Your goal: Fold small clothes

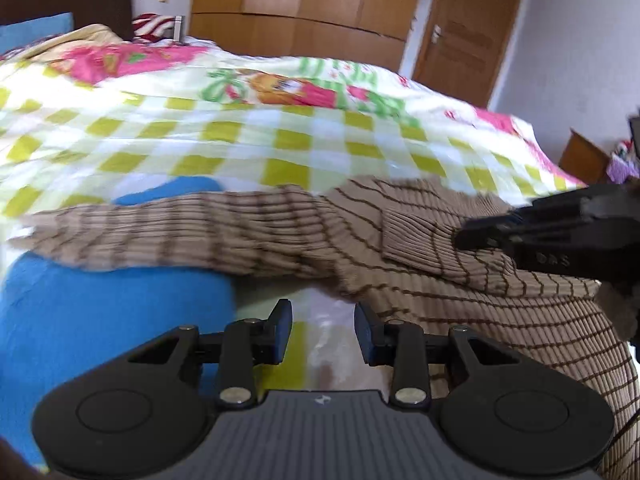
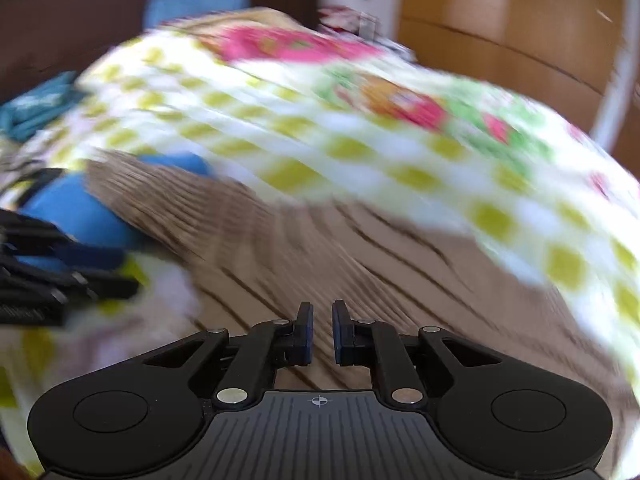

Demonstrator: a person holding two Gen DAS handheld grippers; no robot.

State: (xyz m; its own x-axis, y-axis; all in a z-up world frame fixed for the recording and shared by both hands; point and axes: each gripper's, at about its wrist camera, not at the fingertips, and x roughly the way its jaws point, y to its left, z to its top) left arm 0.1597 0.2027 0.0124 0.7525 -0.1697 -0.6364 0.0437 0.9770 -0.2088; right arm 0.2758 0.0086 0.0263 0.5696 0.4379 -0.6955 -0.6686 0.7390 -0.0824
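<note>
A tan knitted sweater [image 1: 400,240] with thin dark stripes lies spread on the bed, one sleeve stretched out to the left over a blue garment [image 1: 100,312]. My left gripper [image 1: 324,330] hovers over the sheet just before the sweater, open, with nothing between its fingers. My right gripper [image 1: 466,236] reaches in from the right above the sweater's ribbed edge. The right wrist view is blurred. There the right gripper [image 2: 322,330] hangs over the sweater [image 2: 320,240] with its jaws nearly together and only a narrow gap, no cloth visibly pinched. The left gripper [image 2: 120,272] shows at the left edge.
The bed has a yellow-green checked sheet [image 1: 240,132] with pink cartoon prints. A dark headboard [image 2: 60,32] and teal cloth [image 2: 36,108] are at its far end. Behind the bed stand a wooden wardrobe [image 1: 304,0] and a door [image 1: 464,28].
</note>
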